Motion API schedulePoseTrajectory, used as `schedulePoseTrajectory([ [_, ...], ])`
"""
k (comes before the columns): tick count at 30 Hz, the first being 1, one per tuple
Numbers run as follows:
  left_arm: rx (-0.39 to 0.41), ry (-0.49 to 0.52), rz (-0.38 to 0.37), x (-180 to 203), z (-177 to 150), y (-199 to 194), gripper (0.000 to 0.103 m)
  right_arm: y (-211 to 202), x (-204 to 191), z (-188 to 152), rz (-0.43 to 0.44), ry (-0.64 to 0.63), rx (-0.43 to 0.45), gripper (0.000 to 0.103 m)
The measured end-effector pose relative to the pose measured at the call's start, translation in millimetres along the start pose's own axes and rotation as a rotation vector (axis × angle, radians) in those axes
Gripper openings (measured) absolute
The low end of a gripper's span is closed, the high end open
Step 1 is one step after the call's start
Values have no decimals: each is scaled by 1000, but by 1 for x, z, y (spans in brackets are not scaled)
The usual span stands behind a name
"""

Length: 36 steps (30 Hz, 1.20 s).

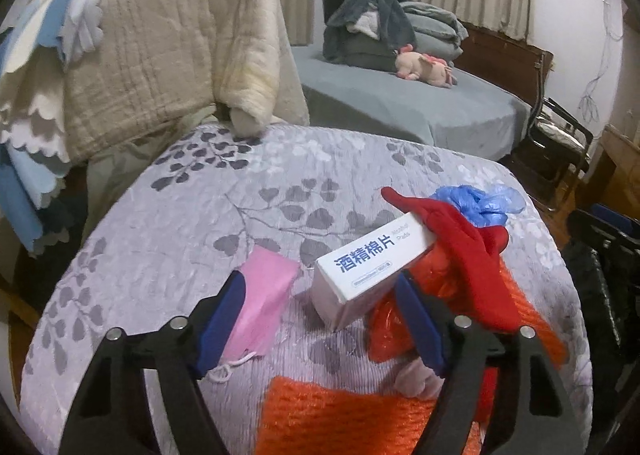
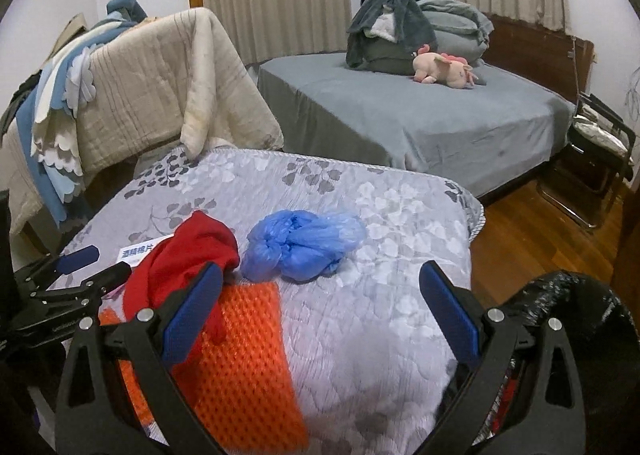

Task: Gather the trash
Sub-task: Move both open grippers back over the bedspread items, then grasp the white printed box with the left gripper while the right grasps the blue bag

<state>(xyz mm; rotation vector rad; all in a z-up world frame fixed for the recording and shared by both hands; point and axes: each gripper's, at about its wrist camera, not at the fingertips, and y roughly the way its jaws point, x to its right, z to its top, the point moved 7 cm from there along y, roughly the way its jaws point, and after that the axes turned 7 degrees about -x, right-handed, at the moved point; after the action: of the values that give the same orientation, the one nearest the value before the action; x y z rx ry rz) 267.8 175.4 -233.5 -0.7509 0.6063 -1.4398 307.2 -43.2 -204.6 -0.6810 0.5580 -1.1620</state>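
A white alcohol-pad box point(image 1: 372, 261) lies on the grey leaf-print quilt point(image 1: 200, 215), just ahead of my open left gripper point(image 1: 320, 287); the box also shows in the right wrist view point(image 2: 138, 251). A pink face mask point(image 1: 260, 307) lies by the left finger. A red cloth point(image 1: 468, 251) drapes over the box's far end and over orange plastic point(image 1: 388, 331). A crumpled blue plastic bag point(image 2: 300, 245) lies ahead of my open, empty right gripper point(image 2: 320, 287). The red cloth point(image 2: 184, 259) and an orange mesh mat point(image 2: 240, 355) sit by its left finger.
A black trash bag point(image 2: 580, 319) stands at the quilt's right edge over wooden floor point(image 2: 532, 235). A beige blanket on a rack point(image 1: 160, 63) stands behind left. A grey bed point(image 2: 400, 115) with a pink plush toy point(image 2: 444, 69) lies beyond. The left gripper shows in the right wrist view point(image 2: 94, 267).
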Motion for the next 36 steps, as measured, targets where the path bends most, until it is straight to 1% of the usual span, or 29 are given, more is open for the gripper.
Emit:
schedulePoseTrajectory([
  [6,-8,41,-45,7,6,16,75,19,-2,9,4,-6,-9,96],
  [9,-16,52,-76,12,8,22,66,28,-1,14,5,-11,-9,96],
  [11,-22,52,-95,16,9,25,59,31,-1,16,5,-10,-10,96],
  [16,-23,32,-138,19,13,30,45,51,-2,23,26,-4,-35,96],
  [17,-22,25,-149,20,14,30,45,55,-3,23,25,-7,-38,96],
  [21,-20,25,-154,22,14,30,44,74,-5,25,24,-9,-66,96],
  [26,-22,26,-166,26,15,35,45,90,-3,25,20,6,-92,95],
  [30,-33,14,-173,27,17,43,48,101,-2,21,18,4,-126,86],
  [33,-32,6,-176,29,19,45,47,110,-6,14,48,0,-170,71],
  [34,-32,2,-179,29,19,45,46,112,-7,13,59,-1,-179,61],
  [35,-32,-3,-184,29,19,45,45,113,-10,11,77,-7,-189,53],
  [36,-28,-11,-186,29,20,43,44,112,-12,10,84,-11,-190,51],
])
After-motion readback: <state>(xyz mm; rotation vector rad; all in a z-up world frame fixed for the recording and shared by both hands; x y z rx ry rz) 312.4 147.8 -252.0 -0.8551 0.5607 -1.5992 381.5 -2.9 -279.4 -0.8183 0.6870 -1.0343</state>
